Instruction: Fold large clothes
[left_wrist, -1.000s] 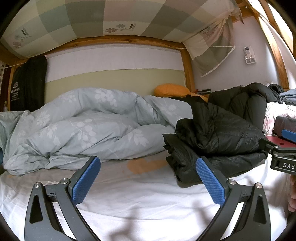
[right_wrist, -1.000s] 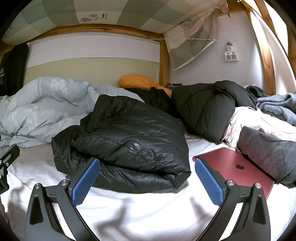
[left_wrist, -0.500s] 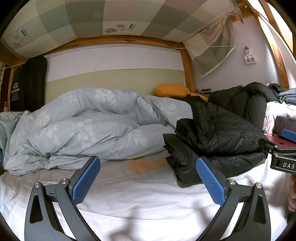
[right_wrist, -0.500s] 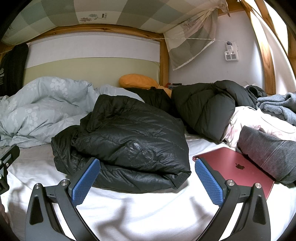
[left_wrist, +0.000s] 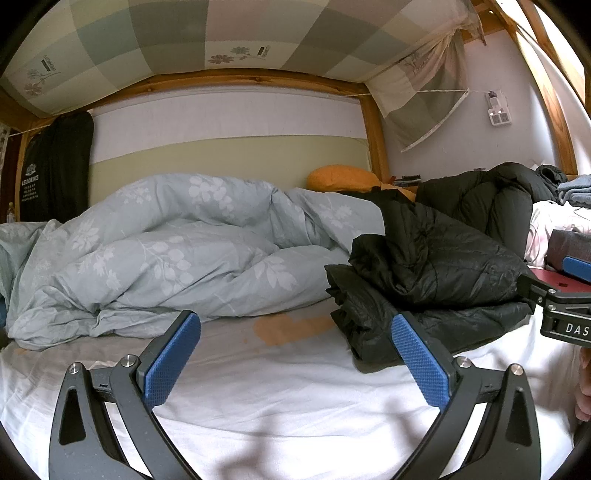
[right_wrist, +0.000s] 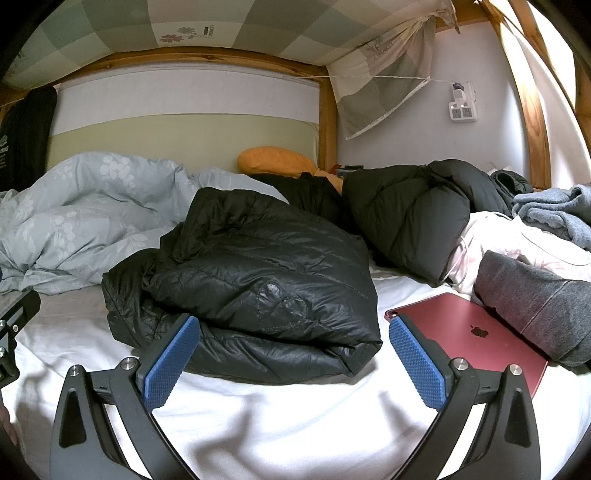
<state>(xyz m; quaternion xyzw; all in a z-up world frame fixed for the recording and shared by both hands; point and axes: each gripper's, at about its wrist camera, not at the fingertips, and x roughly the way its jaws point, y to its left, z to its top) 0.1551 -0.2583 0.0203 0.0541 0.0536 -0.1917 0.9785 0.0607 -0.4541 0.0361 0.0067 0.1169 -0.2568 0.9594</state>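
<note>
The black puffer jacket (right_wrist: 258, 288) lies on the white bed sheet (right_wrist: 295, 417) near the middle of the bed, already doubled over into a thick, rounded bundle with its layers stacked and a lower layer sticking out a little on the left side. From how it sits, the folding of this jacket looks finished or nearly so; at most the loose left edge could be tucked in and the bundle flattened. The right claw (right_wrist: 293, 363) hovers just in front of the bundle, its blue pads spread wide and gripping nothing, with the jacket's near edge between and beyond them. The left claw (left_wrist: 295, 356) is off to the jacket's left, also spread wide and empty, over bare sheet, with the jacket (left_wrist: 424, 284) near its right pad. Behind the folded jacket a second dark jacket (right_wrist: 417, 214) sits bunched up against the wall side, and to the right there is a heap with a grey garment (right_wrist: 532, 302) and white fabric (right_wrist: 517, 243); these look unfolded, so they are probably what is left, though whether they belong to the job I cannot say. A red tablet (right_wrist: 469, 332) lies on the sheet just right of the bundle, and a rumpled pale-blue duvet (left_wrist: 166, 243) fills the left of the bed.
</note>
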